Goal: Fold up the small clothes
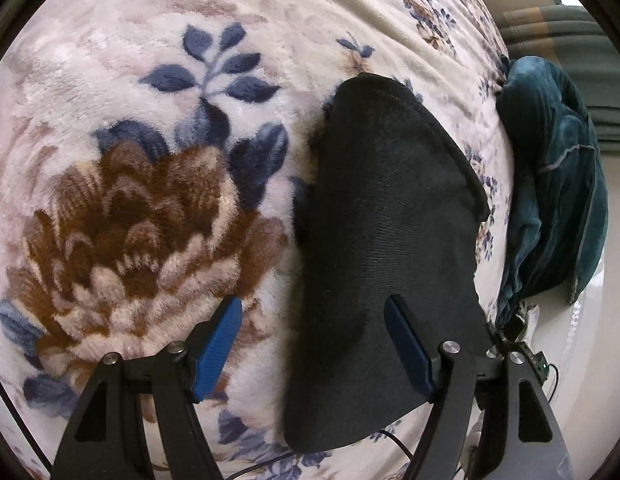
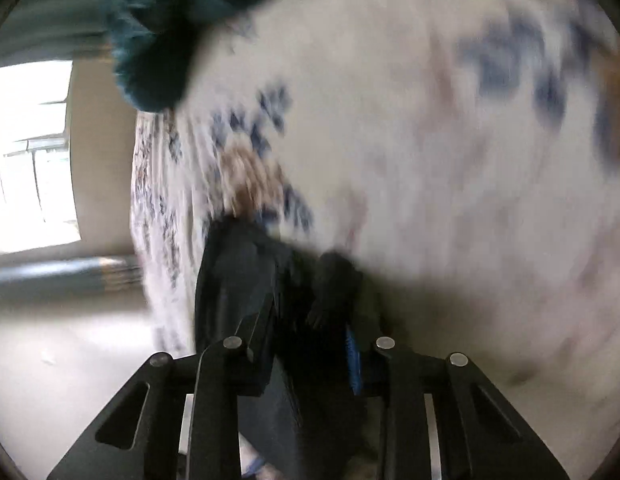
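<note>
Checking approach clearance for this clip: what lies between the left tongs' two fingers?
In the left wrist view, the open left tongs straddle the edge of the black garment and a strip of floral blanket; nothing else lies between them.

Left tongs (image 1: 313,344): your fingers stand wide apart, blue pads (image 1: 219,346) facing inward, nothing pinched between them.
Left pose: you hold them low, pointing forward.
Right tongs (image 2: 310,344): your fingers sit close together, clamped on dark cloth (image 2: 245,280).
Right view: blurred, so you cannot judge the tilt.
</note>
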The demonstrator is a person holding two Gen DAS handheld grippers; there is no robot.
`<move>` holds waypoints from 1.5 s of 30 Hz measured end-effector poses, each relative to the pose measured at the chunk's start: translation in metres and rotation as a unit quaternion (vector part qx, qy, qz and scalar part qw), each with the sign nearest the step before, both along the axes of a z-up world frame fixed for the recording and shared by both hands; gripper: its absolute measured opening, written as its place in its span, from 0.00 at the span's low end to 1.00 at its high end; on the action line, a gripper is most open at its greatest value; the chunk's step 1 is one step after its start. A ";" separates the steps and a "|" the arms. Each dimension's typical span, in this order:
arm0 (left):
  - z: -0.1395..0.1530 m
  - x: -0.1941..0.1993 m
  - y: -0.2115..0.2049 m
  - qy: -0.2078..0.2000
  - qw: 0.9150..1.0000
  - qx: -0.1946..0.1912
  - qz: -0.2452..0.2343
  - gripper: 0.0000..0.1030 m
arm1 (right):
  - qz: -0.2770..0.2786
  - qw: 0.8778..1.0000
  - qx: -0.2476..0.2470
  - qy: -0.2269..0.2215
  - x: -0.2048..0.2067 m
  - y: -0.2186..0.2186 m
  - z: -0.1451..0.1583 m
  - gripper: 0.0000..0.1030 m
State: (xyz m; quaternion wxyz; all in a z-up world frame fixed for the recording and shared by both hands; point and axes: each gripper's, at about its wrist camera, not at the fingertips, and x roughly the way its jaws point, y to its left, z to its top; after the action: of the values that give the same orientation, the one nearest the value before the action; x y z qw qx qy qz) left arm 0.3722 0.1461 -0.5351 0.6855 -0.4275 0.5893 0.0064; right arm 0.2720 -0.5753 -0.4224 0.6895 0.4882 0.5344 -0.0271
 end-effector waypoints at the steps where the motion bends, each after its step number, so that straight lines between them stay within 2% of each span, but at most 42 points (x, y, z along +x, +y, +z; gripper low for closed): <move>1: -0.001 0.000 0.000 0.001 1.000 -0.002 0.001 0.70 | 0.016 1.000 -0.010 0.018 0.004 -0.004 -0.001 0.29; 3: -0.004 0.001 0.001 -0.001 1.000 -0.013 0.001 0.70 | 0.042 0.997 -0.002 0.061 0.011 -0.011 -0.010 0.34; 4: -0.005 0.002 0.000 -0.007 1.000 -0.021 -0.001 0.70 | 0.053 0.996 -0.002 0.076 0.011 -0.020 -0.011 0.42; 6: -0.008 0.009 -0.003 -0.032 0.999 -0.039 -0.009 0.70 | 0.075 0.995 0.000 0.068 0.016 -0.032 -0.005 0.61; 7: -0.010 0.012 -0.006 -0.043 0.998 -0.045 -0.013 0.70 | 0.102 0.993 0.005 0.057 0.028 -0.035 -0.001 0.78; 8: -0.011 0.016 -0.009 -0.054 0.997 -0.050 -0.019 0.70 | 0.128 0.990 0.011 0.048 0.038 -0.037 0.001 0.83; 10: -0.018 0.027 -0.019 -0.071 0.995 -0.060 -0.037 0.75 | 0.210 0.977 0.020 0.036 0.073 -0.024 -0.007 0.83; 11: -0.023 0.033 -0.023 -0.072 0.995 -0.063 -0.042 0.75 | 0.254 0.965 0.048 0.038 0.094 -0.012 -0.020 0.83; 13: -0.033 0.042 -0.030 -0.066 0.995 -0.060 -0.047 0.76 | 0.303 0.947 0.088 0.061 0.116 0.008 -0.043 0.83; 14: -0.035 0.044 -0.031 -0.065 0.995 -0.060 -0.047 0.76 | 0.340 0.931 0.108 0.075 0.130 0.025 -0.059 0.83; 16: -0.037 0.047 -0.030 -0.070 0.995 -0.069 -0.036 0.79 | 0.409 0.903 0.096 0.088 0.143 0.050 -0.069 0.88; 17: -0.038 0.047 -0.029 -0.072 0.994 -0.073 -0.030 0.79 | 0.450 0.884 0.099 0.081 0.148 0.065 -0.067 0.94; 19: -0.039 0.047 -0.029 -0.075 0.994 -0.078 -0.025 0.80 | 0.493 0.858 0.120 0.084 0.151 0.082 -0.066 0.94; 21: -0.040 0.048 -0.030 -0.079 0.994 -0.077 -0.025 0.80 | 0.512 0.836 0.170 0.104 0.148 0.099 -0.072 0.90; 23: -0.039 0.051 -0.032 -0.081 0.993 -0.079 -0.025 0.81 | 0.548 0.813 0.160 0.119 0.141 0.123 -0.079 0.90; 24: -0.038 0.053 -0.033 -0.083 0.993 -0.078 -0.026 0.81 | 0.558 0.806 0.154 0.121 0.140 0.134 -0.081 0.91; 26: -0.035 0.054 -0.033 -0.092 0.992 -0.078 -0.025 0.81 | 0.556 0.807 0.159 0.120 0.144 0.145 -0.082 0.91; 27: -0.029 0.054 -0.033 -0.114 0.990 -0.075 -0.019 0.73 | 0.546 0.813 0.164 0.117 0.146 0.145 -0.083 0.90; 28: -0.025 0.053 -0.033 -0.123 0.990 -0.065 -0.019 0.38 | 0.536 0.821 0.159 0.113 0.145 0.144 -0.081 0.83; 29: -0.021 0.056 -0.035 -0.118 0.991 -0.050 -0.030 0.25 | 0.539 0.825 0.132 0.105 0.143 0.143 -0.076 0.61; 30: -0.019 0.058 -0.036 -0.117 0.991 -0.049 -0.034 0.23 | 0.544 0.826 0.104 0.104 0.137 0.144 -0.077 0.43; 31: -0.015 0.060 -0.035 -0.116 0.991 -0.048 -0.035 0.22 | 0.532 0.835 0.093 0.106 0.135 0.141 -0.075 0.34; 32: -0.011 0.061 -0.035 -0.114 0.992 -0.047 -0.037 0.22 | 0.510 0.848 0.089 0.108 0.131 0.137 -0.072 0.32; 34: -0.001 0.064 -0.034 -0.114 0.991 -0.045 -0.048 0.21 | 0.497 0.859 0.065 0.098 0.125 0.139 -0.061 0.28; 35: 0.006 0.067 -0.033 -0.113 0.991 -0.044 -0.053 0.20 | 0.483 0.869 0.054 0.092 0.121 0.139 -0.052 0.27; 38: 0.020 0.076 -0.025 -0.115 0.991 -0.045 -0.060 0.20 | 0.451 0.887 0.067 0.070 0.114 0.137 -0.033 0.23; 42: 0.044 0.104 -0.009 -0.129 0.988 -0.036 -0.077 0.19 | 0.420 0.903 0.079 0.036 0.109 0.134 0.001 0.22; 45: 0.067 0.139 0.001 -0.143 0.984 -0.020 -0.104 0.19 | 0.407 0.909 0.091 0.019 0.119 0.135 0.019 0.22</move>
State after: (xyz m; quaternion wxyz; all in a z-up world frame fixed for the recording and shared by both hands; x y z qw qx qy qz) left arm 0.5111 0.1475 -0.4686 0.7508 -0.3743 0.5264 -0.1382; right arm 0.3909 -0.4400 -0.4037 0.5832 0.2880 0.6999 0.2950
